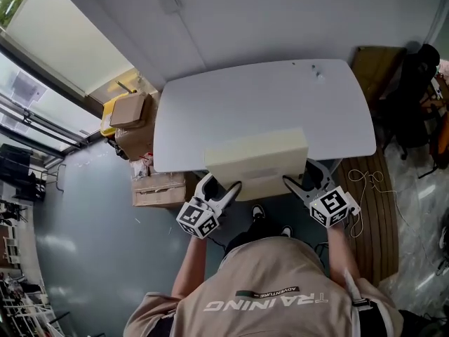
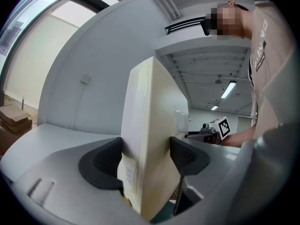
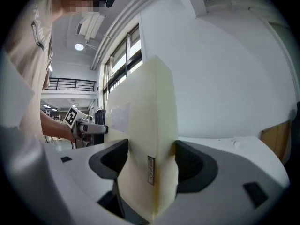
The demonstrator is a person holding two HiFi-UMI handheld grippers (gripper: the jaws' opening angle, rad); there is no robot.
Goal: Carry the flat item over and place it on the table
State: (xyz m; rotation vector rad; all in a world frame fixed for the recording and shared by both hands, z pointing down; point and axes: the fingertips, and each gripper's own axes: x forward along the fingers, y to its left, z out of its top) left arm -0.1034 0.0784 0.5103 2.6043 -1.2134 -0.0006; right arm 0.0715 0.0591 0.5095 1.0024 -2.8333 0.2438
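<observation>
The flat item (image 1: 257, 161) lies over the near edge of a pale grey worktop (image 1: 266, 97) that stands against a white wall, with a grey floor (image 1: 91, 244) and windows (image 1: 42, 69) to our left. We see a cream, slab-like box with a small label (image 3: 150, 169) on its thin edge; whether it touches the worktop we cannot tell. Cardboard boxes (image 1: 140, 128) are stacked by the worktop's left end. The left gripper (image 1: 223, 187) and right gripper (image 1: 303, 180) each press their jaws against its two faces, one at each end.

Beige short-sleeved shirt (image 1: 270, 276), white TRAINING lettering (image 1: 266, 302), grey left claw (image 1: 223, 184), grey right claw (image 1: 300, 175)
</observation>
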